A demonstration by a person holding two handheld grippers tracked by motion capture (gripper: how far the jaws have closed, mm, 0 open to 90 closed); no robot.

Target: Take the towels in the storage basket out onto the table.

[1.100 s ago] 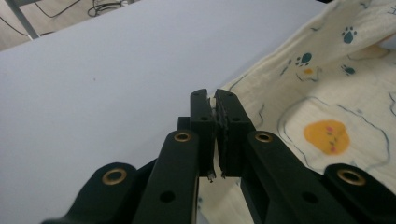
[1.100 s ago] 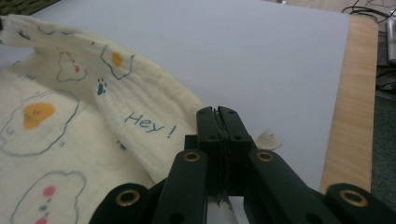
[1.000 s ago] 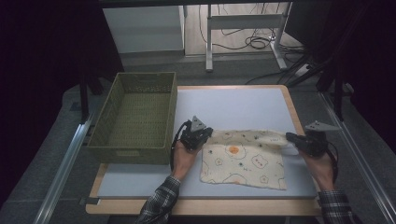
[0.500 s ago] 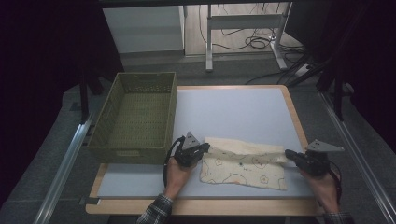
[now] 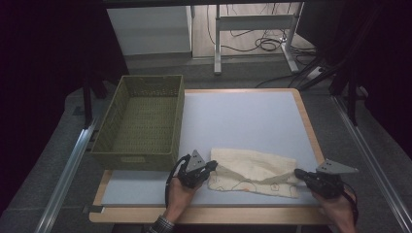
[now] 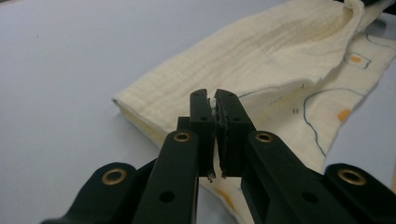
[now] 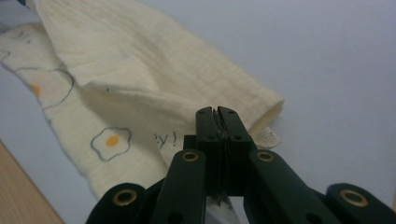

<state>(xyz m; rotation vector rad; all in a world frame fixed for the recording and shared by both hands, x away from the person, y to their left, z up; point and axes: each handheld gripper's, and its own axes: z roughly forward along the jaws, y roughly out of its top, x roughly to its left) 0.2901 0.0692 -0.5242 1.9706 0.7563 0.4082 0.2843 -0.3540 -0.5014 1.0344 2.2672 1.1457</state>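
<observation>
From above, the pale counter (image 5: 243, 116) carries a green basket (image 5: 141, 121) at far left and a cream cloth (image 5: 252, 172), folded over, near its front edge. The left tongs (image 5: 212, 165) pinch the cloth's left end, the right tongs (image 5: 297, 173) its right. The left gripper view shows fabric clamped between closed jaws; the right gripper view shows likewise.

A cream cloth (image 5: 252, 170) printed with fried eggs, an olive-green basket (image 5: 141, 121), a pale-blue table (image 5: 243, 116) edged in wood.
</observation>
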